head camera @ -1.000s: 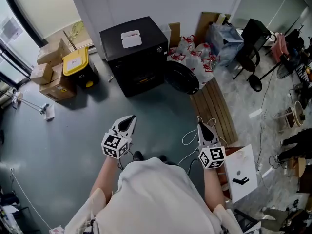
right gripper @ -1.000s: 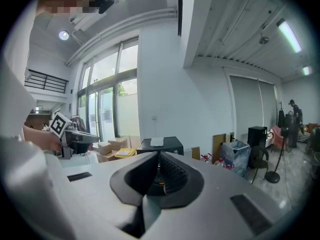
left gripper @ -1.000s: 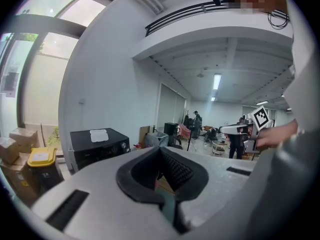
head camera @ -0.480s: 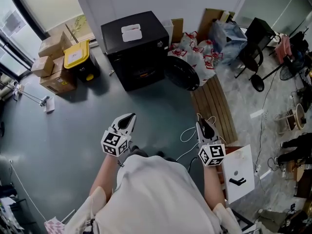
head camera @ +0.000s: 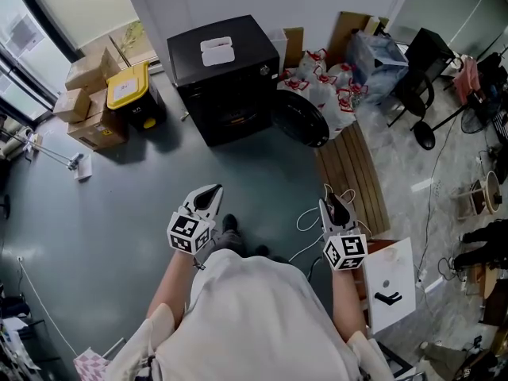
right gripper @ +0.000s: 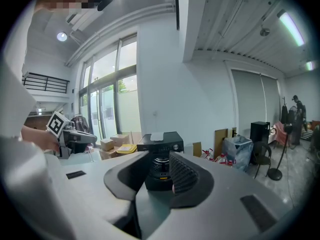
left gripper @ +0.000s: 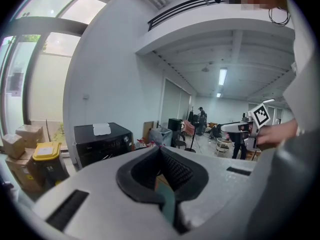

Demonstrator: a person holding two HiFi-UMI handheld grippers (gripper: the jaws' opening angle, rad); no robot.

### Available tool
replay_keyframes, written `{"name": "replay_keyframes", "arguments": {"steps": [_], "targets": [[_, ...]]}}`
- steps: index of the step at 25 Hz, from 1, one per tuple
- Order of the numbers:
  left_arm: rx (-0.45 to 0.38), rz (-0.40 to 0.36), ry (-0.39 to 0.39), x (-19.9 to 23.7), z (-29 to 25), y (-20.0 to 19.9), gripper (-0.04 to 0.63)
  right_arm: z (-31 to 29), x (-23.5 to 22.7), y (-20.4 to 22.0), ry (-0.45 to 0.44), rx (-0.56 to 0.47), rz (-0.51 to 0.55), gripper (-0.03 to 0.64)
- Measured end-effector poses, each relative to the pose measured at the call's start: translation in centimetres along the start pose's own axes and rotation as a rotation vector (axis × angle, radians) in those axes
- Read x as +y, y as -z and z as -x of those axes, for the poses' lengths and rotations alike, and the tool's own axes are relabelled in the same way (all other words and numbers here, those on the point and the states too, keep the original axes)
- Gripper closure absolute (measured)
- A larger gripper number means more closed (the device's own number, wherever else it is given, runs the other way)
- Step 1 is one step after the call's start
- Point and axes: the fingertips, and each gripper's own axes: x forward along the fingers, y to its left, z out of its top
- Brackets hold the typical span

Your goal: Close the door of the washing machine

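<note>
i saw the black washing machine (head camera: 226, 78) against the wall at 12 o'clock from my left gripper (head camera: 213, 190), well apart from both tools. its round door (head camera: 300, 119) hung open on the machine's right side, at about 11 o'clock from my right gripper (head camera: 333, 203). the left gripper's jaws were pinched together at the tips on nothing; the right's stood released and empty, framing the machine between them.
</note>
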Motion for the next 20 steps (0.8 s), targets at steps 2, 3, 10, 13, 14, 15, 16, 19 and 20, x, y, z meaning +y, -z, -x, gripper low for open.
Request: {"name": "replay_keyframes", "arguments": {"steps": [2,3,10,13,14,15,16,19,20], "targets": [[0.006,0.005,0.004,0.8,-0.7,0.2,0.588,-0.9,-0.1,0.1,0.004,0.011,0.002,0.476],[0.008,0.008,0.007,1.3,-1.2,0.2,0.588,-1.4,-0.1,0.1,0.007,0.016,0.003,0.474],[0.020,-0.003,0.074,4.8,-6.0,-0.5,0.588,-5.8,-1.3,0.1,0.062,0.039,-0.012,0.471],[0.030,-0.012,0.109,7.1,-8.4,-1.2,0.588,-8.5,-1.7,-0.1,0.087,0.050,-0.023,0.471],[0.032,-0.014,0.123,7.8,-9.3,-1.4,0.588,-9.5,-1.8,-0.2,0.096,0.055,-0.027,0.471],[0.034,-0.016,0.137,8.4,-10.1,-1.5,0.588,-10.3,-1.9,-0.1,0.105,0.060,-0.030,0.471],[0.037,-0.018,0.153,9.1,-10.9,-1.7,0.588,-11.2,-2.1,-0.1,0.114,0.063,-0.034,0.471],[0.047,-0.033,0.195,11.2,-13.4,-2.4,0.588,-14.1,-2.3,-0.4,0.141,0.073,-0.044,0.471],[0.051,-0.041,0.208,12.0,-14.3,-2.6,0.588,-15.2,-2.4,-0.5,0.150,0.077,-0.049,0.471]]}}
